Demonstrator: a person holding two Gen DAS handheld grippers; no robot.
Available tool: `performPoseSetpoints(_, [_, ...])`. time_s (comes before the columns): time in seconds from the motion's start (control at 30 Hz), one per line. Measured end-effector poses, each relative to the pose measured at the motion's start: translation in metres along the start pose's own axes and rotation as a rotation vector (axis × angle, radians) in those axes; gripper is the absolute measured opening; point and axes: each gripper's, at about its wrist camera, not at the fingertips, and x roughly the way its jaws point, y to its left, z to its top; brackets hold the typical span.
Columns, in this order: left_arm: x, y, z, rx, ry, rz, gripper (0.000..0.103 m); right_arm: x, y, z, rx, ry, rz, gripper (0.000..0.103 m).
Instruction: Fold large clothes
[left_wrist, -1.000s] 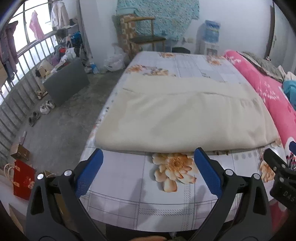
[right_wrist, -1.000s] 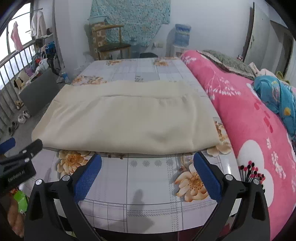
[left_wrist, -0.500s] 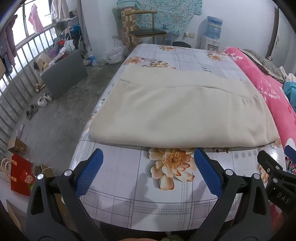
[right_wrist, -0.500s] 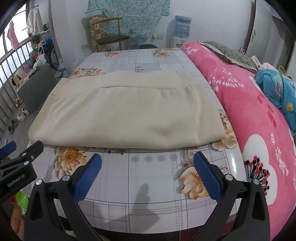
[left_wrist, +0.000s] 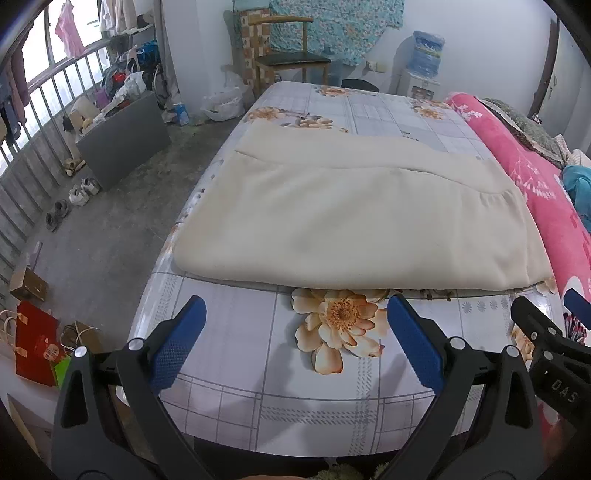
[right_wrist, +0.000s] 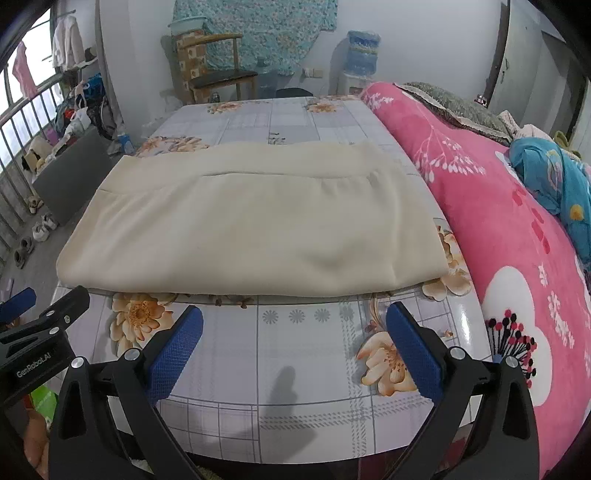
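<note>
A large cream garment (left_wrist: 354, 221) lies folded flat on a table (left_wrist: 258, 387) with a floral checked cover; it also shows in the right wrist view (right_wrist: 255, 229). My left gripper (left_wrist: 295, 339) is open and empty, held above the table's near edge, short of the garment's near fold. My right gripper (right_wrist: 295, 343) is open and empty too, at the same near edge, to the right of the left one. Each gripper shows at the edge of the other's view.
A pink floral blanket (right_wrist: 498, 229) lies along the table's right side with a blue cloth (right_wrist: 554, 177) on it. A wooden chair (left_wrist: 288, 55) and a water dispenser (left_wrist: 424, 62) stand behind the table. Concrete floor with shoes, boxes and bags (left_wrist: 37, 332) lies left.
Both grippers have drawn back and risen a little from the garment, so more of the table front shows. Both stay open. The garment has not moved.
</note>
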Motion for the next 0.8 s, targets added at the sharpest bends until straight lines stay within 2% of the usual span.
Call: performPoseSetpoints(0.8, [0.0025,-0.0052,0.0019,0.015,0.008,-0.016,0.095,0.0016,-0.0022,0.0016,0.010,0.012,0.006,0.097])
